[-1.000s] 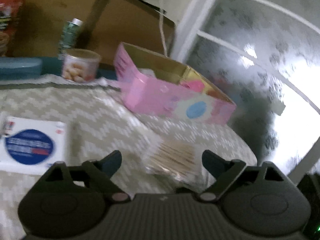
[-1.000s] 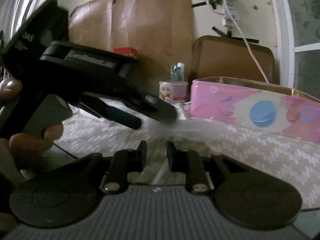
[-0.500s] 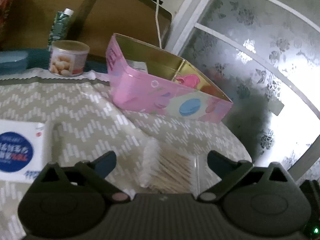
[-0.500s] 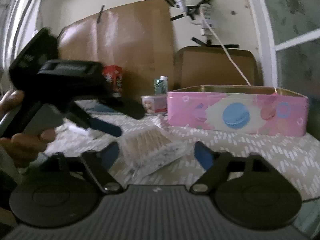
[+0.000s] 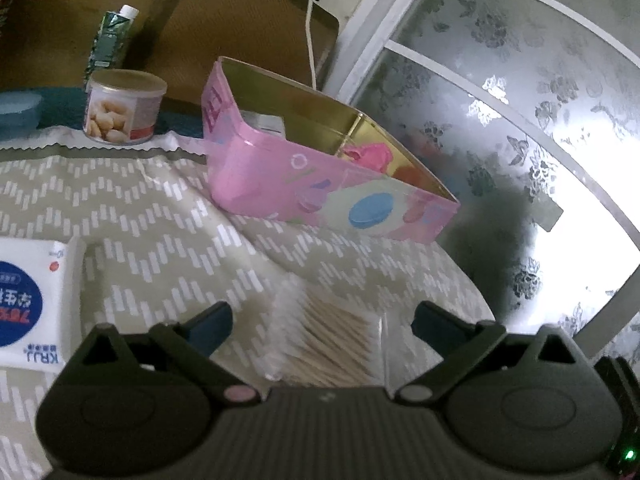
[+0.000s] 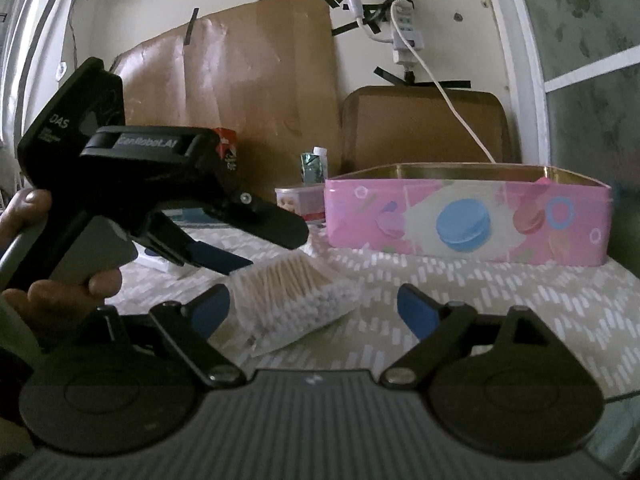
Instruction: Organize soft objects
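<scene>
A clear pack of cotton swabs (image 5: 328, 340) lies flat on the chevron cloth. My left gripper (image 5: 324, 320) stands open over it, its blue pads well clear on both sides. In the right wrist view the same pack (image 6: 292, 292) sits between the fingers of my right gripper (image 6: 314, 308), whose jaws are opening and do not touch it. The left gripper (image 6: 256, 246) reaches in from the left there, held by a hand (image 6: 24, 216). An open pink tin (image 5: 280, 184) with a gold inside stands behind the pack, and a few items lie in it.
A white packet with a blue round label (image 5: 28, 308) lies on the cloth at the left. A small can of nuts (image 5: 120, 108) and a green carton (image 5: 108, 40) stand at the back. Cardboard and a white cable hang behind the tin (image 6: 464, 220). A frosted window lies to the right.
My right gripper went from nearly shut to wide apart. The swab pack, blurred and moving before, now rests still on the cloth. The left gripper spread a little wider.
</scene>
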A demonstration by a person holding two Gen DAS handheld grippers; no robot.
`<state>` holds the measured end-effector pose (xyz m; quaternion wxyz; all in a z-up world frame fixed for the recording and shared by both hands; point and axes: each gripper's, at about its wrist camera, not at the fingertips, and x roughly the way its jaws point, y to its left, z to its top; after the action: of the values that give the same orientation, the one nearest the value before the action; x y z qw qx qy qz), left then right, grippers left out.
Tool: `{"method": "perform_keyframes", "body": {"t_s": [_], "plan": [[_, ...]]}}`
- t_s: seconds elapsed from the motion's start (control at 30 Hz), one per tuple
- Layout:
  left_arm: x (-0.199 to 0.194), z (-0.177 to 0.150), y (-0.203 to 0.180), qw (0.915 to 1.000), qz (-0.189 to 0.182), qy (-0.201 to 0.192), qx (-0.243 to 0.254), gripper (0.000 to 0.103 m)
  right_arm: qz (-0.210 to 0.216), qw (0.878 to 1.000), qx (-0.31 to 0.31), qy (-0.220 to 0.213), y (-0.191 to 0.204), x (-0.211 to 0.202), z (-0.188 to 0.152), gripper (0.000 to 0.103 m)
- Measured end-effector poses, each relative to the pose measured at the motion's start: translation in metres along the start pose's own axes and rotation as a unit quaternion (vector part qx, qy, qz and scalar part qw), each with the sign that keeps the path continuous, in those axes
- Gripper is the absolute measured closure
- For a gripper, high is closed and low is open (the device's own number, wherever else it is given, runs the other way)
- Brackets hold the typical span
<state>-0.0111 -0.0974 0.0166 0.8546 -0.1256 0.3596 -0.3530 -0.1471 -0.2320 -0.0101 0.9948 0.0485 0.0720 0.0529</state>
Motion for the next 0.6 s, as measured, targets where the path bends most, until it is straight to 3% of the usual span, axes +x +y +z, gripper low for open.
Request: {"method": "perform_keyframes", "body": {"t_s": [0.1, 0.3, 0.43, 0.6], "plan": [[0.002, -0.001, 0.0, 1.0, -0.003, 0.004, 0.001, 0.005, 0.001, 1.0, 0.002, 0.001, 0.001, 0.0, -0.001, 0.01], [0.012, -0.008, -0.01, 0.9994, -0.01, 0.019, 0.027, 0.036, 0.002, 1.0, -0.003, 0.005, 0.006, 0.006, 0.0, 0.011], [0.016, -0.011, -0.018, 0.9987, -0.005, 0.02, 0.047, 0.037, -0.023, 0.999, -0.028, 0.022, 0.014, 0.015, -0.001, 0.029], [0.019, -0.006, -0.023, 0.9986, -0.017, 0.022, 0.044, 0.037, -0.034, 0.999, -0.009, 0.015, 0.004, 0.014, 0.0, 0.034]]}}
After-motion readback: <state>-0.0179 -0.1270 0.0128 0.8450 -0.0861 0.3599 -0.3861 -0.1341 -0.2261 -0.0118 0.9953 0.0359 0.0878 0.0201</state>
